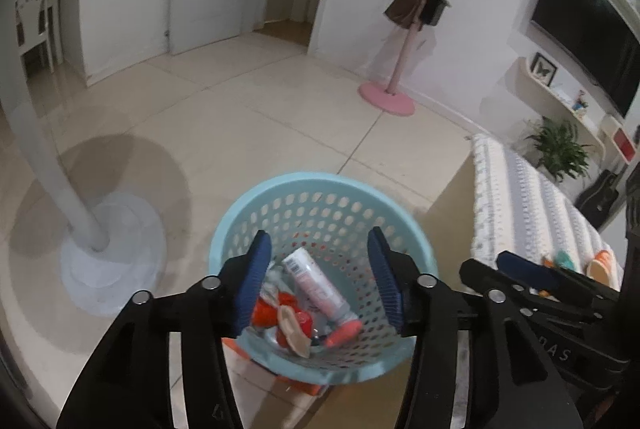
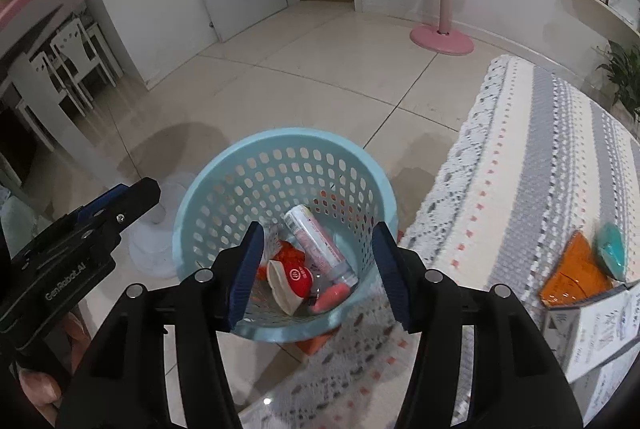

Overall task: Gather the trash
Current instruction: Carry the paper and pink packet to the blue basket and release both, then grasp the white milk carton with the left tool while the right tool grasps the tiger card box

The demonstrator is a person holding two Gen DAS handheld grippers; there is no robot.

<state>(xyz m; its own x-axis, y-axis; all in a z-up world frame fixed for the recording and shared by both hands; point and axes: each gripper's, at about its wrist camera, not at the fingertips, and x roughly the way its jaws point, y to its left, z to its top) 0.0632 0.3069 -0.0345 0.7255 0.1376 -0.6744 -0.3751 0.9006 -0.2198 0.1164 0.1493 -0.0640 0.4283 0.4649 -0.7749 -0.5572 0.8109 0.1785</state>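
A light blue perforated basket (image 1: 256, 205) stands on the tiled floor; it also shows in the right wrist view (image 2: 224, 165). Inside lie a white-pink tube with a red cap (image 1: 316, 281), red wrappers (image 1: 268, 311) and a small cup (image 2: 288, 279). My left gripper (image 1: 318, 279) is open and empty, held above the basket's mouth. My right gripper (image 2: 316, 271) is open and empty too, also above the basket. An orange wrapper (image 2: 576, 277) and a teal piece (image 2: 610, 249) lie on the cloth-covered table (image 2: 520, 157) at the right.
A white lamp stand (image 1: 100, 257) with a round base is left of the basket. A pink coat stand (image 1: 388, 97) with bags is at the back. A white box (image 2: 592, 329) sits on the table's near edge. Doors, a TV and shelves line the walls.
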